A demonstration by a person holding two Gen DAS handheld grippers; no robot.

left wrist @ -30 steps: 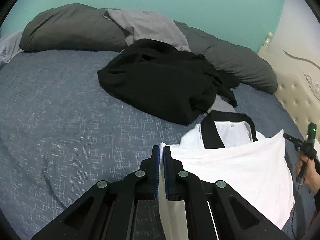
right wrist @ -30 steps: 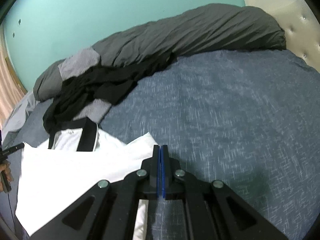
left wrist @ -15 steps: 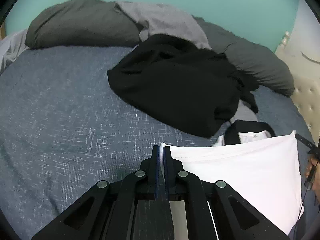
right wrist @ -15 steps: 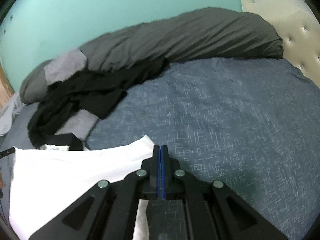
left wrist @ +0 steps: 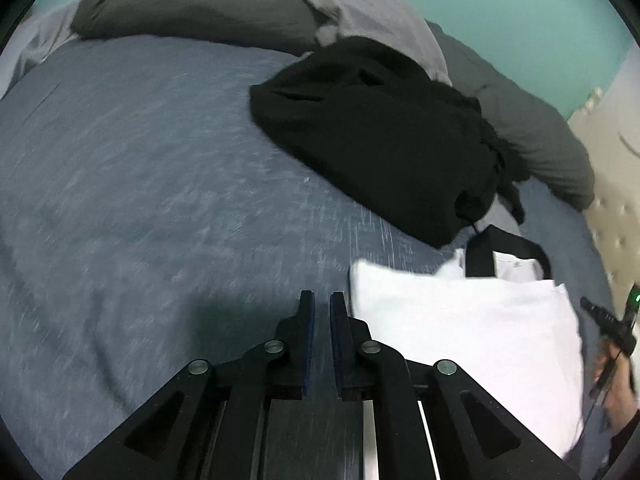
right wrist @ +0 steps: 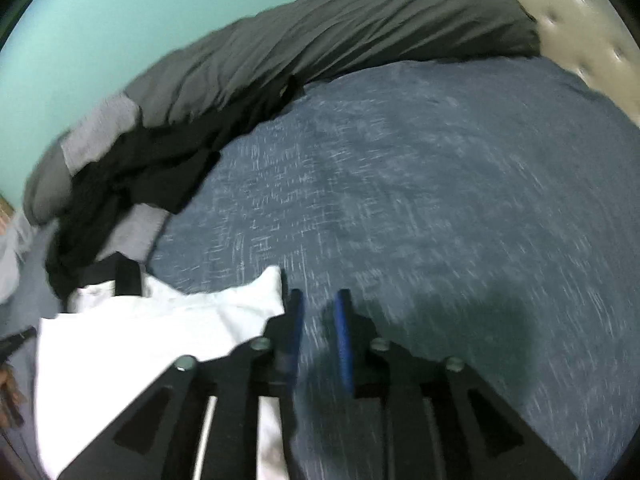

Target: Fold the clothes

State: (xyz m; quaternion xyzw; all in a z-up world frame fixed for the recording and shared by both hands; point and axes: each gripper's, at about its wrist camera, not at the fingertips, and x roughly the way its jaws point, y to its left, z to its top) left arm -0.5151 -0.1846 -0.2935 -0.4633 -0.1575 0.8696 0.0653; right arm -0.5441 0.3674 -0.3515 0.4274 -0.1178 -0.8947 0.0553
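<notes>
The left gripper (left wrist: 322, 308) is seen with its jaws parted a little and nothing between them, the white shirt (left wrist: 468, 328) lying just beside it on the bed (left wrist: 140, 184). The jaws of the right gripper (right wrist: 318, 308) have just been opening and stand apart, likewise empty, with the shirt's corner (right wrist: 264, 288) just off the inner jaw. The garment is spread flat with one layer doubled over another, its black collar (left wrist: 504, 248) turned toward a black garment (left wrist: 372, 136) heaped further up the bed, which partly covers a grey garment (left wrist: 360, 12) lying against the dark grey bedding (left wrist: 532, 128) along the wall.

The shirt is judged light, limp and prone to slipping out of its fold; it is best taken at hem corners or at a folded edge, with both layers pinched together, and laid down rather than dragged across the bedspread. A small tag is made out inside the collar (left wrist: 516, 265), but no writing or brand can be read.
</notes>
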